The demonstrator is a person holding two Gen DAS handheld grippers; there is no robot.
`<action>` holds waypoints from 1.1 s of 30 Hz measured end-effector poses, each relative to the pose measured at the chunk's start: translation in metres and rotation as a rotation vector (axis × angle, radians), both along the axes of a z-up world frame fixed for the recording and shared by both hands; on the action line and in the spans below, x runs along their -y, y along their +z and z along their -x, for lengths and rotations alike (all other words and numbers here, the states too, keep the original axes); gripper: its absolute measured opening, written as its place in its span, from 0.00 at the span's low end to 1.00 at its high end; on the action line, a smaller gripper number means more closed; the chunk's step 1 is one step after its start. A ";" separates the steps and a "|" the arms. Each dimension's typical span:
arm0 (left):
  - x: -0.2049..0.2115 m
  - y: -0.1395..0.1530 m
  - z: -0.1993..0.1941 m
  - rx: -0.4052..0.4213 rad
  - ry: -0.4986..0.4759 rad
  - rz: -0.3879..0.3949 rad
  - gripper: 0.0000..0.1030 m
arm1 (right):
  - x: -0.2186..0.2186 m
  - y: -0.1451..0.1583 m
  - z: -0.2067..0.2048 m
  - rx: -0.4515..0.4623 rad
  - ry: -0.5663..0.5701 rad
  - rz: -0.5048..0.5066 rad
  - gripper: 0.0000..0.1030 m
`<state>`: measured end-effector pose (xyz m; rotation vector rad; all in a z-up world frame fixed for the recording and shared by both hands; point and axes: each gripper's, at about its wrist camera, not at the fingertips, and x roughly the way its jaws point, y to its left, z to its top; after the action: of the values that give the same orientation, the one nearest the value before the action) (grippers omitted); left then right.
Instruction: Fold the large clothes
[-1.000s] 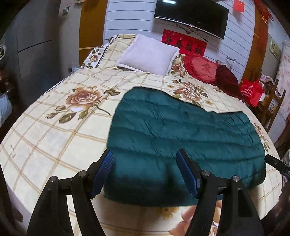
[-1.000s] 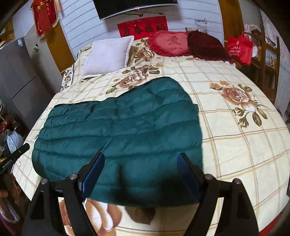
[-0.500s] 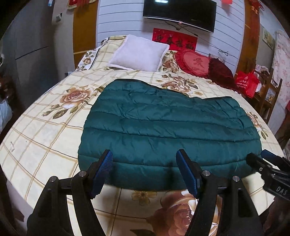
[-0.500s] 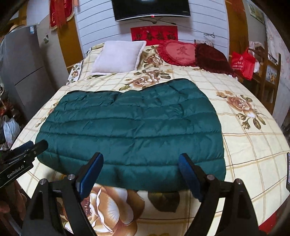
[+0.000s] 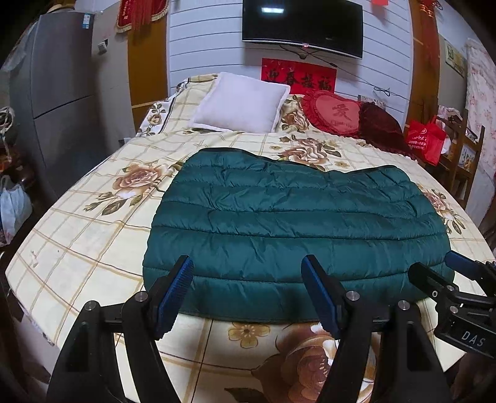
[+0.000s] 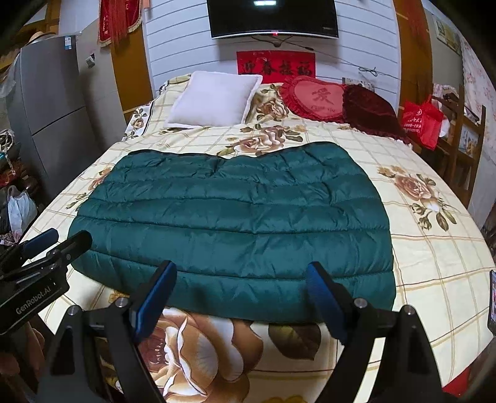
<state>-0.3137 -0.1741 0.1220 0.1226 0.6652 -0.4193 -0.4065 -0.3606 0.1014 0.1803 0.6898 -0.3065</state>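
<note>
A dark green quilted down garment (image 5: 294,223) lies folded flat on the floral bed sheet (image 5: 86,223); it also shows in the right wrist view (image 6: 235,217). My left gripper (image 5: 248,279) is open and empty, held above the garment's near edge, toward its left part. My right gripper (image 6: 240,285) is open and empty, above the near edge toward its right part. The right gripper shows at the right of the left wrist view (image 5: 446,279). The left gripper shows at the left of the right wrist view (image 6: 49,245).
A white pillow (image 5: 241,107), a red heart cushion (image 5: 334,114) and a dark red cushion (image 5: 381,127) lie at the bed's head. A grey fridge (image 5: 62,102) stands left. A red bag (image 5: 426,139) and wooden shelf (image 5: 465,155) stand right. A TV (image 5: 302,28) hangs on the wall.
Both grippers have pulled back toward the foot of the bed and risen, so the whole garment and the far wall now show. The garment lies still. Both grippers stay open.
</note>
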 end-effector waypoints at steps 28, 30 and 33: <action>0.001 -0.001 0.004 -0.001 -0.001 -0.011 0.75 | -0.002 -0.005 -0.001 -0.017 0.014 -0.017 0.88; 0.002 -0.002 0.003 -0.002 -0.002 -0.012 0.75 | -0.003 -0.005 -0.001 -0.018 0.014 -0.016 0.88; 0.002 -0.002 0.003 -0.003 -0.004 -0.011 0.75 | -0.003 -0.005 0.000 -0.012 0.012 -0.019 0.88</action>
<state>-0.3171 -0.1759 0.1202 0.1333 0.6703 -0.4194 -0.4061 -0.3580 0.0966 0.1922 0.7051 -0.2899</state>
